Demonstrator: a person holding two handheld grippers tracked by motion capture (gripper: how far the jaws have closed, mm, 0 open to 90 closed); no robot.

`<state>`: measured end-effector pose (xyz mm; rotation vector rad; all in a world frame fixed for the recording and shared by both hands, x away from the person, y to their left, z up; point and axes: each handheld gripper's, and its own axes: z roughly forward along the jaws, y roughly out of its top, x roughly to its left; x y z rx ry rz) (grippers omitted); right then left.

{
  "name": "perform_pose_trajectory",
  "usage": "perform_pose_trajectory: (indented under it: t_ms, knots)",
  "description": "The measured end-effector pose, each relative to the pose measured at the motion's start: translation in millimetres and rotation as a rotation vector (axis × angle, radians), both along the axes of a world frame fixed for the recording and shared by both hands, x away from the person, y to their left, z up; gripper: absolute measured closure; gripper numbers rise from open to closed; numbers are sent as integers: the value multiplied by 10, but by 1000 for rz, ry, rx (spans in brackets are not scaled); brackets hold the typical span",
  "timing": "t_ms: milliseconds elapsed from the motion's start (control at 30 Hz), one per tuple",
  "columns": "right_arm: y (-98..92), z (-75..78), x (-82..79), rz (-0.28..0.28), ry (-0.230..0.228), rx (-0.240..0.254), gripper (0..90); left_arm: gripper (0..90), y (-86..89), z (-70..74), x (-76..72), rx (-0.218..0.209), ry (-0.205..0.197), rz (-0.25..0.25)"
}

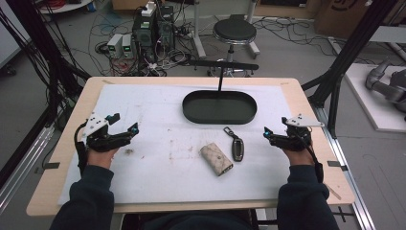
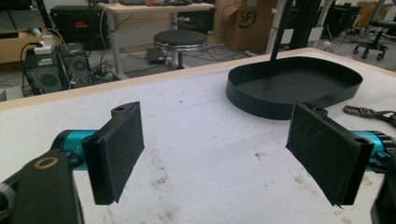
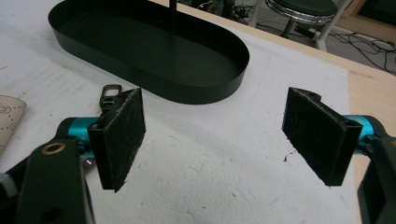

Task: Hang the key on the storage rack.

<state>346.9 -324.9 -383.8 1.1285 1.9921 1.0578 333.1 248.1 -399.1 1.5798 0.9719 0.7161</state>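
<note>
Key fob (image 1: 237, 146) and beige key pouch (image 1: 216, 158) are seen lying side by side just right of centre in the high view, below the black oval tray (image 1: 219, 107). Both grippers are held wide apart with nothing between the pads: the left gripper (image 1: 123, 124) at the left of the frame, the right gripper (image 1: 275, 129) at the right, each pointed inward over the stained white mat (image 1: 158, 158). Forearms in dark sleeves enter from the bottom edge. Beyond the wooden table (image 1: 64, 139) a round stool (image 1: 234, 30) and tangled cables (plus computer boxes) are seen on the floor.
</note>
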Motion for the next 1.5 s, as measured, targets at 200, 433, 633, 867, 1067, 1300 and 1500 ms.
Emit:
perform_pose_trajectory:
  t_ms: [200, 433, 633, 867, 1067, 1300, 1500]
  knots:
    - [21, -9, 10, 5, 8, 14, 219, 185, 1, -19, 16, 1, 9, 10]
    - [38, -15, 4, 6, 10, 21, 219, 185, -3, -30, 5, 4, 14, 14]
    - [179, -29, 23, -6, 24, 9, 232, 185, -3, -37, 12, 8, 17, 13]
    - [363, -93, 48, -26, 43, 25, 289, 186, -35, -43, 3, 11, 26, 5]
    - [565, -218, 108, -19, 121, 35, 269, 188, -34, -53, 18, 13, 35, 13]
    - [798, -390, 150, 63, 228, -11, 263, 208, -54, -69, 33, 25, 51, 10]
    - [967, -493, 145, 135, 282, -65, 229, 210, -36, -67, 33, 26, 53, 19]
